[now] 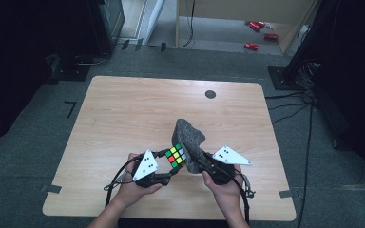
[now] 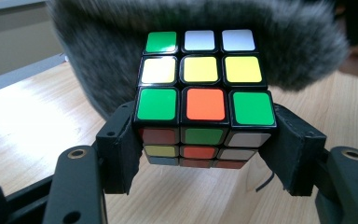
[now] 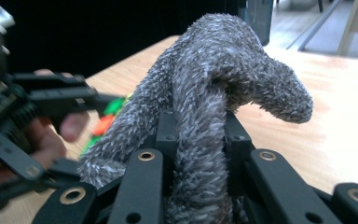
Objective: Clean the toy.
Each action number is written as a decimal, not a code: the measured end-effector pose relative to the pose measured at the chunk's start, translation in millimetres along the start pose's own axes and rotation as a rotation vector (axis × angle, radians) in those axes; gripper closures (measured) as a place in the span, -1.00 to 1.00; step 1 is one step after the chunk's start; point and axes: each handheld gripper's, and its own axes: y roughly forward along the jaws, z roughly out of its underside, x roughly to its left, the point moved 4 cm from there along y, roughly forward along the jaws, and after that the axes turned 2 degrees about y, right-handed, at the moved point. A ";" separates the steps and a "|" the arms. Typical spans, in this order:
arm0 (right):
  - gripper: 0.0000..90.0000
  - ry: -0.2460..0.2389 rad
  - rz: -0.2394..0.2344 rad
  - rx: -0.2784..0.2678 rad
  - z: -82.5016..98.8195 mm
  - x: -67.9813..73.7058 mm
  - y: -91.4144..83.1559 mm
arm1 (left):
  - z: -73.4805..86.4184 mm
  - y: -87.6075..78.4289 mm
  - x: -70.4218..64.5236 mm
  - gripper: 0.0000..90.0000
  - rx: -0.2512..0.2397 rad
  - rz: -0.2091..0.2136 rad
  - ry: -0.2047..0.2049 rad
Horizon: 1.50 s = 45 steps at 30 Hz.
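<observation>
A scrambled puzzle cube (image 1: pixel 176 156) (image 2: pixel 204 95) is clamped between the black jaws of my left gripper (image 1: pixel 171 167) (image 2: pixel 204 151), lifted slightly above the wooden table (image 1: pixel 123 114). Its upper face shows green, white, yellow and orange tiles. A fuzzy grey cloth (image 1: pixel 188 139) (image 3: pixel 205 107) stands bunched in a hump right beside and behind the cube, touching it. My right gripper (image 1: pixel 200 164) (image 3: pixel 198 140) is shut on a fold of that cloth. In the right gripper view the left gripper (image 3: pixel 65 100) and a hand sit at the left, with the cube's colours (image 3: pixel 103 123) partly hidden behind the cloth.
A round dark grommet (image 1: pixel 210 94) sits near the table's far edge. Both hands are close to the table's near edge. Beyond the table lie red cans (image 1: pixel 252 46) on the floor, a wooden desk leg, and dark equipment at both sides.
</observation>
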 end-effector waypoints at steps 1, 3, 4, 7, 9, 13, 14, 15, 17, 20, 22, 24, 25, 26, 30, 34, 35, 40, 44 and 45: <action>0.66 -0.008 -0.004 -0.007 -1.8 1.2 -0.9 | 0.0 0.5 -0.9 -0.21 -0.001 0.000 -0.002; 0.66 -0.014 -0.002 -0.010 -2.3 1.3 -0.7 | -0.4 0.0 -0.7 -0.21 0.001 -0.004 0.005; 0.66 -0.008 -0.002 -0.004 -0.9 0.4 0.0 | -0.5 -0.5 -0.1 -0.21 -0.001 -0.004 0.003; 0.66 -0.004 0.007 0.016 3.8 -3.4 2.7 | -1.3 -2.2 1.8 -0.21 -0.010 -0.007 -0.008; 0.66 0.014 0.014 0.041 8.8 -7.6 5.9 | -1.7 -3.5 3.6 -0.21 -0.015 -0.010 -0.019; 0.66 0.003 0.014 0.043 6.9 -6.7 4.6 | -2.9 -4.2 3.9 -0.21 -0.025 -0.002 -0.024; 0.66 0.002 0.012 0.038 5.6 -6.5 3.5 | -2.9 -4.1 3.9 -0.21 -0.025 -0.001 -0.024; 0.66 0.002 0.012 0.038 5.6 -6.5 3.5 | -2.9 -4.1 3.9 -0.21 -0.025 -0.001 -0.024; 0.66 0.009 -0.005 0.014 0.7 -3.4 0.2 | -1.0 -2.0 1.9 -0.21 -0.008 0.000 -0.004; 0.66 -0.019 -0.002 -0.014 -6.6 4.9 -2.4 | -0.6 0.7 -2.6 -0.21 -0.006 0.009 0.004; 0.66 -0.019 0.000 -0.021 -6.9 4.4 -2.0 | -2.1 -0.4 -2.1 -0.21 -0.011 0.008 0.002; 0.66 -0.004 0.007 -0.002 -2.8 0.4 0.1 | -4.8 -4.2 0.3 -0.21 -0.029 0.006 -0.010; 0.66 -0.002 0.012 0.008 -0.1 -1.5 1.5 | -5.6 -5.1 1.5 -0.21 -0.034 0.005 -0.015; 0.66 0.005 0.015 0.013 1.6 -2.6 2.0 | -6.2 -5.6 2.9 -0.21 -0.038 0.003 -0.022; 0.66 0.021 -0.003 0.000 -1.0 -1.4 -0.5 | -5.2 -4.5 3.1 -0.21 -0.032 0.006 -0.027; 0.66 -0.015 -0.006 -0.031 -8.8 5.5 -5.0 | -5.8 -3.6 0.8 -0.21 -0.035 0.013 -0.027; 0.66 -0.016 -0.006 -0.031 -8.3 4.8 -4.8 | -6.2 -4.2 1.1 -0.21 -0.035 0.011 -0.022; 0.66 0.056 -0.023 -0.003 2.1 -3.6 2.1 | -8.1 -9.6 7.4 -0.21 -0.055 0.008 -0.049; 0.66 0.056 -0.049 -0.025 -4.2 1.5 -1.2 | -6.5 -8.7 7.1 -0.21 -0.047 0.005 -0.042; 0.66 0.048 -0.049 -0.035 -6.4 3.7 -2.3 | -6.5 -8.6 6.4 -0.21 -0.046 0.006 -0.043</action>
